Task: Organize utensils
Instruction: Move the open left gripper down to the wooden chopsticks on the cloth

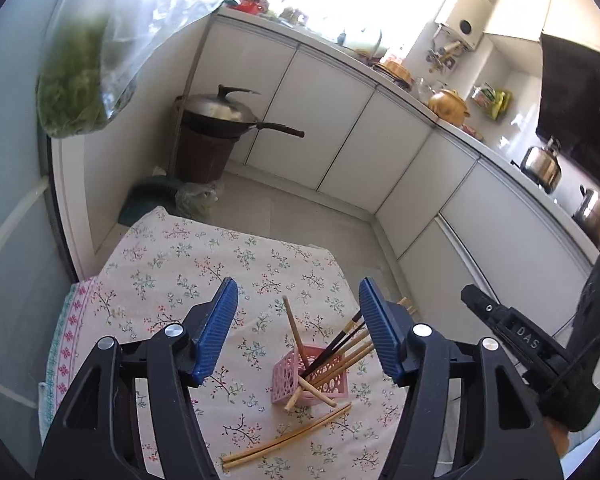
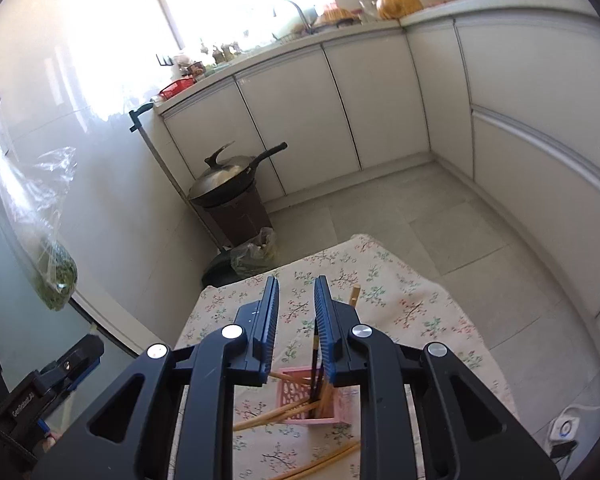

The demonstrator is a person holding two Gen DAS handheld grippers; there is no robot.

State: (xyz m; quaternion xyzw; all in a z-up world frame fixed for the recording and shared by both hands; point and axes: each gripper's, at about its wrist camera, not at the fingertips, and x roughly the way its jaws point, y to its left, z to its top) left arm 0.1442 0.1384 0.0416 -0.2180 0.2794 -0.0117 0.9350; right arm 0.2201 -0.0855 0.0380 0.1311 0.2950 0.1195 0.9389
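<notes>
Chopsticks (image 1: 342, 350) leaning rightward in pink holder (image 1: 310, 376), loose pair (image 1: 288, 438) lying diagonal

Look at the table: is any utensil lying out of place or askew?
Yes. A pair of bamboo chopsticks lies loose on the floral tablecloth in front of the pink holder. One chopstick hangs out over its rim, while the rest lean inside.
</notes>
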